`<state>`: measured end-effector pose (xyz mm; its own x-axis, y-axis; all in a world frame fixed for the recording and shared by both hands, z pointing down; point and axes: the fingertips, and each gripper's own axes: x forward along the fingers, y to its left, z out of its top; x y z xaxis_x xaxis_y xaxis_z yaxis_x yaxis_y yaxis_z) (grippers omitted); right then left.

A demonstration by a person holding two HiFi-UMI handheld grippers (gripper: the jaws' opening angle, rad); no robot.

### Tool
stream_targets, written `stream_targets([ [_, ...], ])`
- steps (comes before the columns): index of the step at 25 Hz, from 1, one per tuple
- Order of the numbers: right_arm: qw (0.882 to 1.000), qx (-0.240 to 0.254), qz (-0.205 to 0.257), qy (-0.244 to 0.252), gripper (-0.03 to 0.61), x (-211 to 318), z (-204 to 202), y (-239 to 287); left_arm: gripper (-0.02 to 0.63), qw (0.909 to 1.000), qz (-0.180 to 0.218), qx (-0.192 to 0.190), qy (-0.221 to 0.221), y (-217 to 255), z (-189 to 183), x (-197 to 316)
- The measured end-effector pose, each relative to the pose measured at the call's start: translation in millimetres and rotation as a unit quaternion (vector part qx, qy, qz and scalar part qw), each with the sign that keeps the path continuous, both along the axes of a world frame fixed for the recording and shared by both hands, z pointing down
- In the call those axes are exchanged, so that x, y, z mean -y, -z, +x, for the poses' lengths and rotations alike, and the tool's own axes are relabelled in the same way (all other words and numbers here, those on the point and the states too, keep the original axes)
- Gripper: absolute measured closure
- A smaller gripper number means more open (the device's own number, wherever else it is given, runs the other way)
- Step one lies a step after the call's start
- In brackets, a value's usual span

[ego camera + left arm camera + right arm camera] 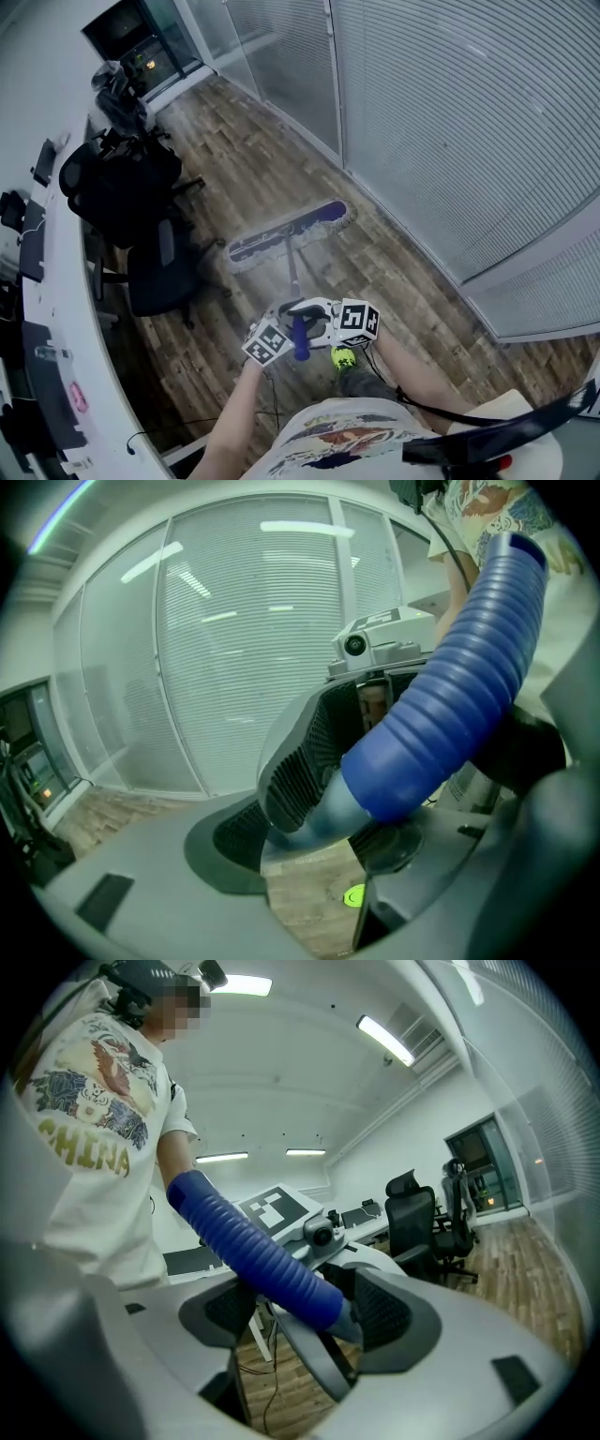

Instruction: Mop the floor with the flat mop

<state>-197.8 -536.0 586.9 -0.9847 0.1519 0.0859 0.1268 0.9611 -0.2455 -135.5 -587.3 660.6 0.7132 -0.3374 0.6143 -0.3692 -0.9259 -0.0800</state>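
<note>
Chairs point(122, 192) and a white counter point(56, 309) line the left side. Left gripper point(281, 328) and right gripper point(323, 314) meet in front of the person's waist, each with its fingers point(292, 775) clamped tight on the mop's blue ribbed handle point(450, 705). Only the head view shows the flat mop head point(286, 232), which lies on the wooden floor point(244, 159) ahead, near the glass wall point(450, 112).

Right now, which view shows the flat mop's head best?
The head view: the whole mop head lies flat on the wood floor, with its pole running up to the grippers. Both gripper views show only the blue grip clamped in their jaws, never the head.
</note>
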Motion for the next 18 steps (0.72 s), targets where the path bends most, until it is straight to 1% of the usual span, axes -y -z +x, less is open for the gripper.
stream_targets([
  [2, 1.000, -0.013, 0.000, 0.002, 0.281, -14, 2, -8, 0.400, 1.0000, 0.001, 0.000, 0.002, -7, 2, -14],
  [5, 1.000, -0.027, 0.004, 0.000, 0.281, -49, 7, -13, 0.400, 1.0000, 0.004, 0.006, 0.000, -14, 6, -48],
  [8, 1.000, -0.029, 0.002, -0.003, 0.281, -94, 8, -6, 0.400, 0.9999, 0.003, -0.015, 0.005, -4, 9, -94],
  [10, 1.000, -0.030, 0.001, -0.004, 0.281, -134, 6, -3, 0.400, 0.9996, 0.004, -0.029, 0.006, 1, 8, -133],
  [14, 0.999, -0.038, 0.006, -0.014, 0.281, -226, 0, -12, 0.400, 0.9997, 0.007, -0.024, -0.004, -11, 2, -226],
  [18, 0.999, -0.045, 0.011, -0.024, 0.281, -315, -10, -19, 0.400, 0.9994, 0.011, -0.030, -0.014, -15, -6, -315],
])
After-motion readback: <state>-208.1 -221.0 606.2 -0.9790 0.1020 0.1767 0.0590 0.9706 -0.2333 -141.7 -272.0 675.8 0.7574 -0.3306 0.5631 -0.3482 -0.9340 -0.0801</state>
